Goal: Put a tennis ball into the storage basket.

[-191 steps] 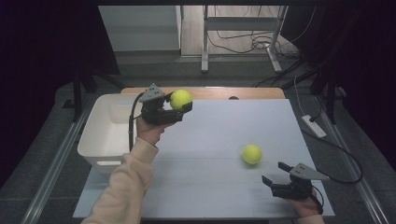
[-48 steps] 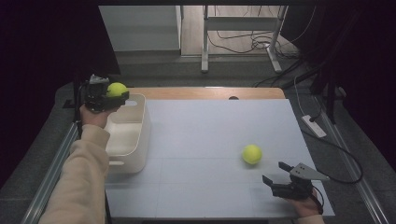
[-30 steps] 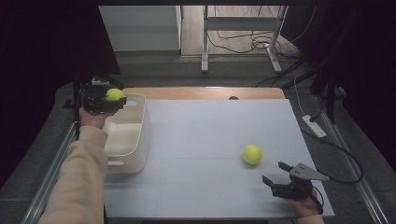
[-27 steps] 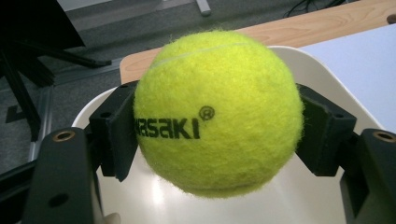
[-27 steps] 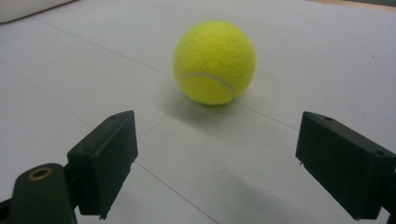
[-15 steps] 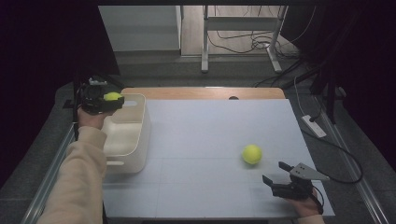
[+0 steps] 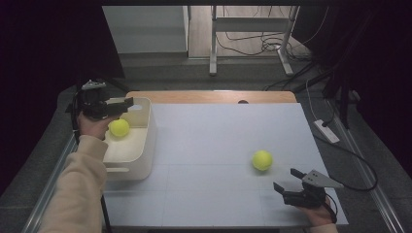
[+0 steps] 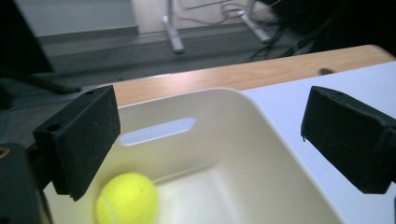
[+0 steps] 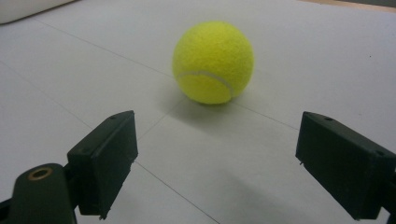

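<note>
The left tool [image 7: 127, 103] is hovering over the white plastic bin [image 7: 145, 145] at the worktop's [image 7: 218, 131] nine o'clock, its jaws having just been opening with nothing between them; the released fuzzy yellow-green tennis ball [image 7: 119, 127] is sitting inside. The right tool [image 7: 287, 180] is resting open at five o'clock, facing the second yellow-green tennis ball [image 7: 262, 159]. A careless nudge risks rolling it away. Being round, it has no long axis or heading
</note>
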### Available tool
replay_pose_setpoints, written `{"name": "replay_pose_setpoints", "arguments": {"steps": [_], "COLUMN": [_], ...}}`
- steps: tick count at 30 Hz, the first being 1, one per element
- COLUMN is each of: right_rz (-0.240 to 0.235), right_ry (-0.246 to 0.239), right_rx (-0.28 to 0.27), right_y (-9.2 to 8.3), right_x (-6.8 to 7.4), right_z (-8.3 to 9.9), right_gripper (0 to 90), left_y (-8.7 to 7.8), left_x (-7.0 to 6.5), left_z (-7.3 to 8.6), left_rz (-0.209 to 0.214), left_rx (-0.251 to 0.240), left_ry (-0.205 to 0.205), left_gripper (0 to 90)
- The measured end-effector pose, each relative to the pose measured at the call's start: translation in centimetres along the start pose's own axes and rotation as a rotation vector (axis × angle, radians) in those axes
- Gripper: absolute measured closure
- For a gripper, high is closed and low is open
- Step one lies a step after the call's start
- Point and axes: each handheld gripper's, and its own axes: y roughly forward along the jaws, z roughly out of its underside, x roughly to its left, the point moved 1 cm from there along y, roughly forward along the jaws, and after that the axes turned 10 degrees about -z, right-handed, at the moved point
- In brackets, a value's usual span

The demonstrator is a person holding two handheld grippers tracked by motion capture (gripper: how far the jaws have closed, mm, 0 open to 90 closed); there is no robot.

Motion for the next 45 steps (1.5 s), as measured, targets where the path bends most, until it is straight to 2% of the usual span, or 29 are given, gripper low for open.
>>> {"name": "replay_pose_setpoints", "arguments": {"steps": [7,15,18,24,28,33,45], "right_rz": [-0.003,-0.002,0.002,0.001,0.003,0.007,0.006], "right_ry": [-0.002,-0.001,-0.001,-0.005,-0.004,0.000,-0.002], "right_rx": [-0.001,-0.002,-0.001,-0.001,-0.002,-0.002,-0.003], "right_y": [0.0,0.0,0.0,-0.1,-0.1,-0.2,-0.2], "right_x": [0.1,0.1,0.0,0.1,0.0,0.0,0.0], "right_z": [0.0,0.0,0.0,0.0,0.0,0.0,0.1], "right_gripper": [12.6,12.7,12.7,12.7,12.7,12.7,12.8], "left_y": [-1.3,-2.4,-2.7,-2.8,-2.4,-2.2,-1.7], "left_x": [-1.7,-4.3,-5.2,-7.0,-7.9,-9.2,-11.2], "left_z": [0.6,0.8,0.8,0.9,1.2,1.5,1.8], "left_rz": [0.089,0.195,0.222,0.247,0.283,0.308,0.350], "left_rx": [-0.067,-0.101,-0.108,-0.119,-0.101,-0.088,-0.081], "left_ry": [0.000,0.053,0.071,0.092,0.098,0.127,0.166], "left_gripper": [5.5,5.5,6.0,7.0,6.9,6.9,7.1]}}
